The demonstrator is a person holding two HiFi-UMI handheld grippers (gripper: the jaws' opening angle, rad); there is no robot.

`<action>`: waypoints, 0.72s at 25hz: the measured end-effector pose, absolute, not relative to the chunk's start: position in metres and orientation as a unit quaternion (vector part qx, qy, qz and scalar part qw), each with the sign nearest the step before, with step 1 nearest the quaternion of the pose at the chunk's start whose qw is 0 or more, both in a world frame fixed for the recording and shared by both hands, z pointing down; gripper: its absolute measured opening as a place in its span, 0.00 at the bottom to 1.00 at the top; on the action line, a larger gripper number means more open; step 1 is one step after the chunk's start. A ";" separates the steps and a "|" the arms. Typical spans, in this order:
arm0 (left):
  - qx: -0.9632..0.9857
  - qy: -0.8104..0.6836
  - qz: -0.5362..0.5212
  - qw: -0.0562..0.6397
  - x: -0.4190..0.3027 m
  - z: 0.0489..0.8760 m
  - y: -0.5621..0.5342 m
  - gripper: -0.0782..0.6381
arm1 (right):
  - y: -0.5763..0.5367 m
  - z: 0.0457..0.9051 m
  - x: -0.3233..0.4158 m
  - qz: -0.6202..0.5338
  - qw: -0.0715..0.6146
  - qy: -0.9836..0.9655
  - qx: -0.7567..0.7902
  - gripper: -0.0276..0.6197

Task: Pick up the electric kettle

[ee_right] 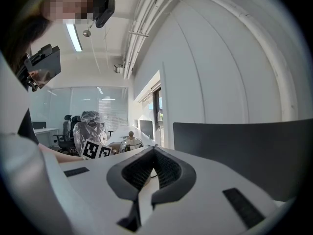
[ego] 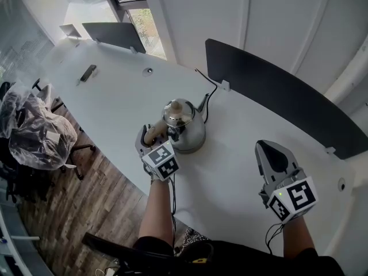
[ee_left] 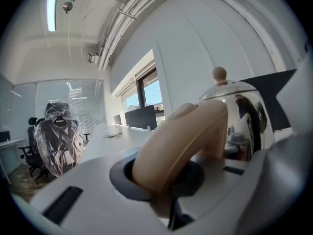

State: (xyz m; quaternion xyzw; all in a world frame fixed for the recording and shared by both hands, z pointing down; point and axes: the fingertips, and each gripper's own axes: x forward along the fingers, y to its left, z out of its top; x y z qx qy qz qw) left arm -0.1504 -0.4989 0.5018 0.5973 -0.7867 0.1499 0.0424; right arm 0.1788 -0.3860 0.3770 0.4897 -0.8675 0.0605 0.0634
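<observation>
Your left tongs (ego: 153,137) clamped on kettle's (ego: 190,128) beige handle (ee_left: 186,136), just left of centre. Steel kettle upright on table (ego: 103,102) at centre, lid (ego: 179,113) on, contents hidden. Black cord (ego: 206,91) lies just behind it. Your right tongs (ego: 267,148) at lower right: tips together, empty, well apart from kettle.

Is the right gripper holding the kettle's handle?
No, the right gripper is empty, apart from the kettle; the left gripper grips the handle.
</observation>
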 end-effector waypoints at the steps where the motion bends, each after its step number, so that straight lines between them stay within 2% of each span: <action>1: 0.598 -0.787 0.148 0.042 -0.151 0.501 -0.499 0.17 | -0.386 0.377 0.178 0.061 0.063 -0.867 0.490 0.05; 18: 0.603 -0.790 0.110 0.012 -0.159 0.462 -0.490 0.16 | -0.384 0.373 0.179 0.060 0.053 -0.869 0.488 0.05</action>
